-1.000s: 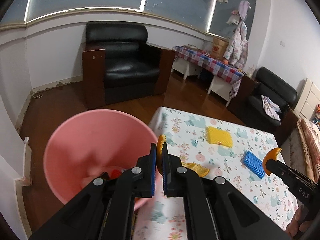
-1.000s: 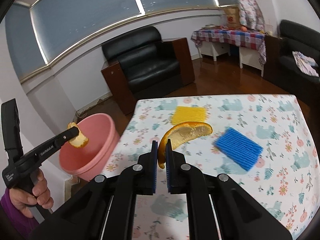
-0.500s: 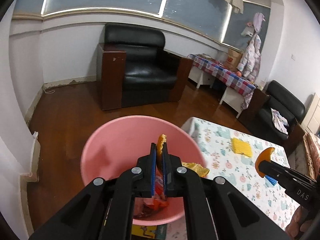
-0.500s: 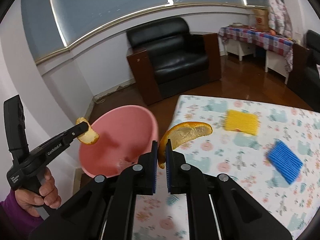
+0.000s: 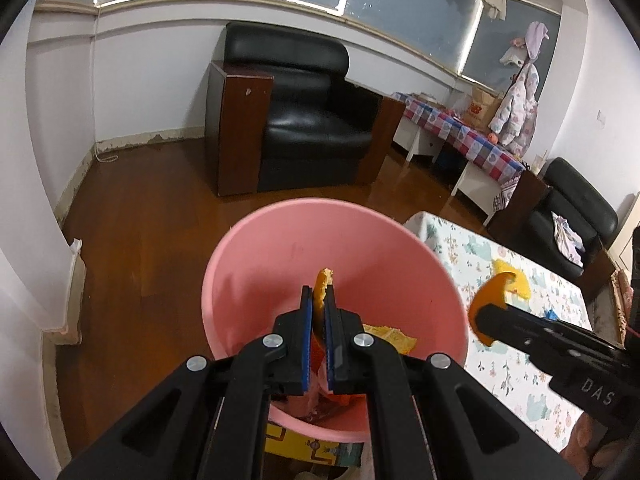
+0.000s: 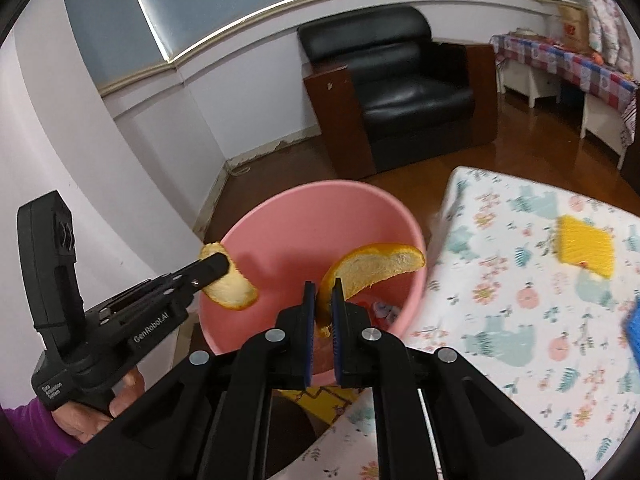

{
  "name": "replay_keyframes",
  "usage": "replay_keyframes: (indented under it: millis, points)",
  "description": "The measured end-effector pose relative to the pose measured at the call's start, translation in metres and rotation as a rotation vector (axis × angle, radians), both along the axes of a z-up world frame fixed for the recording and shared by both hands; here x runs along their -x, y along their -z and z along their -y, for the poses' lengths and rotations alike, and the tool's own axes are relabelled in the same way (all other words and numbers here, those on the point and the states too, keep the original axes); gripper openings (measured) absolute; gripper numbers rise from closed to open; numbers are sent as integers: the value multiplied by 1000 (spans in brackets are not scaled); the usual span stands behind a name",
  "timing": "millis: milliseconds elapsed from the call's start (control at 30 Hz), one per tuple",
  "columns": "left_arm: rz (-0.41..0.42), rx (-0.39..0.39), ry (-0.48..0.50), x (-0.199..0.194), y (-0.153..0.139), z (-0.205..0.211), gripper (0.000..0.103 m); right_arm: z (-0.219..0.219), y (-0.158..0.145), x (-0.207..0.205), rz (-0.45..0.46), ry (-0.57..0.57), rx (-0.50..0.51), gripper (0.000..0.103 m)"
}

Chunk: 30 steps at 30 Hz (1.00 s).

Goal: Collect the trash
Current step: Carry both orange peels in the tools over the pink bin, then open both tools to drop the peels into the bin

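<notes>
only the right wrist view shows the blue sponge [image 6: 633, 326] on the table [image 6: 500, 320].

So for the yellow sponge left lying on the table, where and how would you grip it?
The yellow sponge lies flat on the flowered tablecloth, nothing touching it. It looks like a thin, ridged rectangle, so probably come from straight above and close the jaws across its shorter width, pads on two opposite long edges. Both grippers are now shut on orange peels, so one must drop its peel first.
</notes>
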<state>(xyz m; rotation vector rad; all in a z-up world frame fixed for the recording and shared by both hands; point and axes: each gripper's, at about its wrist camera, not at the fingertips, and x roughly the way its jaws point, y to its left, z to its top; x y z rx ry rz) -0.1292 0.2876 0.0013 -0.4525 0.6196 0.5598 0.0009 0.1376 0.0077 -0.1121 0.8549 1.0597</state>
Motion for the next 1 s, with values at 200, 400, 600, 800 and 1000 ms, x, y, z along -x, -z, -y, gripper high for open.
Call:
replay_keyframes:
  millis: [200,400,600,800,1000]
  points:
    - [-21,-9,-6,-3,11,-4,5,-14,6,5,-22,-35,6,8]
    - [-45,-20,-29,-8,17,-8,5,-25,8,13,-9,-60,35,8]
    - [-60,-19,-32,-11,19,-6,15,-24,10,16,-42,-68,43,8]
    - [-59,-20,-33,-10,19,-6,36,-18,10,16,-64,-80,22,37]
    - [-50,-22,-18,-9,17,-5,49,-10,5,20,-62,-97,-1,46]
